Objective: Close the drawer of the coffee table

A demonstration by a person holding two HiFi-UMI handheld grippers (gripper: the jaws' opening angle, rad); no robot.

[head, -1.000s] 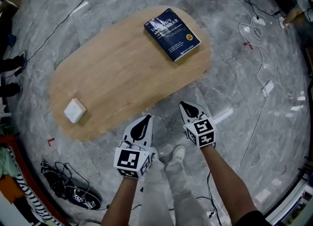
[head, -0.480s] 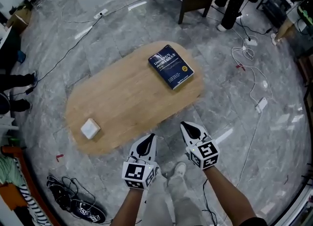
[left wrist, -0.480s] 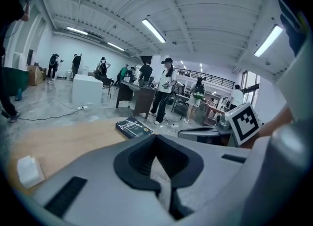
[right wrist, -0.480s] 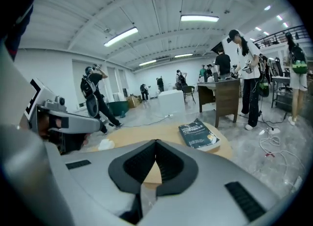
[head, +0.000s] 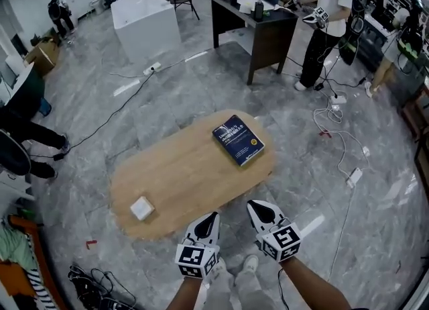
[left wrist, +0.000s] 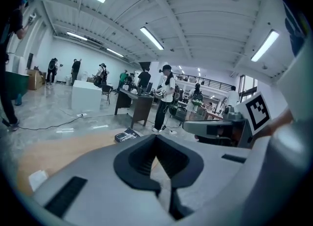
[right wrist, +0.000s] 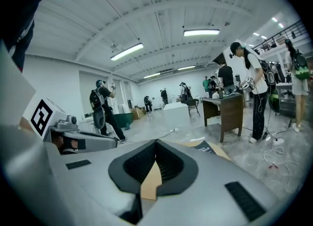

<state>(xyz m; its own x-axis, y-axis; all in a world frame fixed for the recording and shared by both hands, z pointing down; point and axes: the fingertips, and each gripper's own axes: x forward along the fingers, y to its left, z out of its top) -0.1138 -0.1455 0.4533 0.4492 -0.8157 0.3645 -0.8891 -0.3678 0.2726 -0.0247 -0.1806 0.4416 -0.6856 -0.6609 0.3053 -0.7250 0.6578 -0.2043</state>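
Note:
The oval wooden coffee table [head: 188,168] stands on the grey marble floor, and no drawer shows on it from above. A blue book [head: 238,139] lies at its right end and a small white box [head: 142,208] near its left end. My left gripper [head: 213,217] is shut and empty, its tip just over the table's near edge. My right gripper [head: 253,205] is shut too, by the same edge and slightly further right. In the left gripper view the jaws [left wrist: 156,137] meet above the tabletop [left wrist: 73,146]. The right gripper view shows the shut jaws [right wrist: 156,143] with the table [right wrist: 151,183] behind.
White cables [head: 338,141] trail over the floor right of the table. A dark desk [head: 265,23] with people beside it and a white cabinet [head: 144,23] stand further back. Shoes and a cord [head: 94,282] lie at lower left. My feet [head: 248,265] are just below the grippers.
The head view has lifted, so the table looks smaller and further off and more of the room shows. Both grippers stay shut, side by side at the table's near edge.

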